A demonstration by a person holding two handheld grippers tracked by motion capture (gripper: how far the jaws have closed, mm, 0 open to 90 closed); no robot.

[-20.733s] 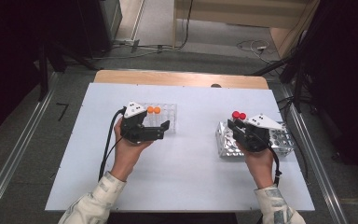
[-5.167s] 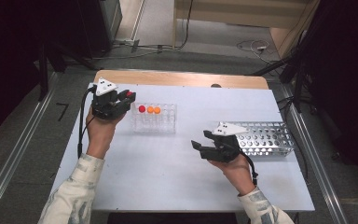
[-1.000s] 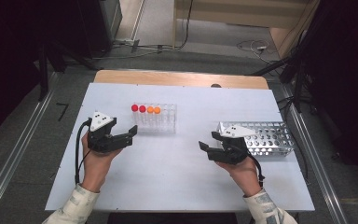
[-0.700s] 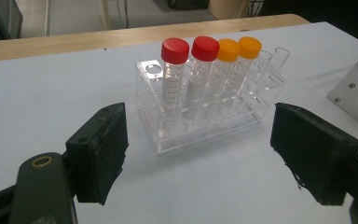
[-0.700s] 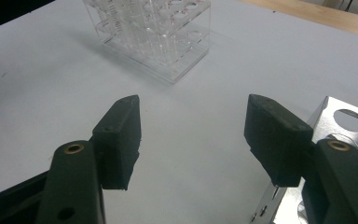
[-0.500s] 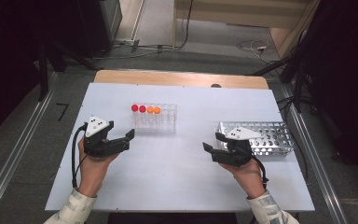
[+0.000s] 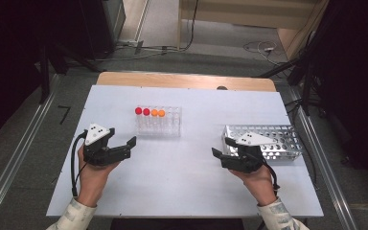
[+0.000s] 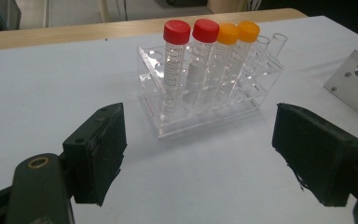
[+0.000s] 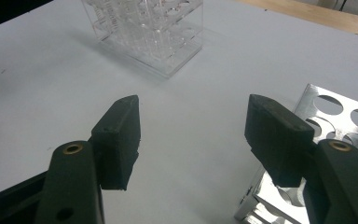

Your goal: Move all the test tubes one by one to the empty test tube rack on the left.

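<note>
Jaws of the left hand-held gripper stand spread wide with nothing between them, low over the white tabletop and aimed toward 2 o'clock at the clear rack; probably parked there, lined up but not reaching. In the left gripper view the rack sits ahead past the two pads, well apart from them. It holds four capped tubes upright along its back row: two red-capped tubes at the left end, two orange-capped tubes next, remaining holes empty, so the caps stay up and easy to pinch. Right hand-held gripper also gapes empty, pointing to 10 o'clock, its body just beside the metal rack, which lies at 3 o'clock on the tabletop with its holes bare, likely the emptied source.
</note>
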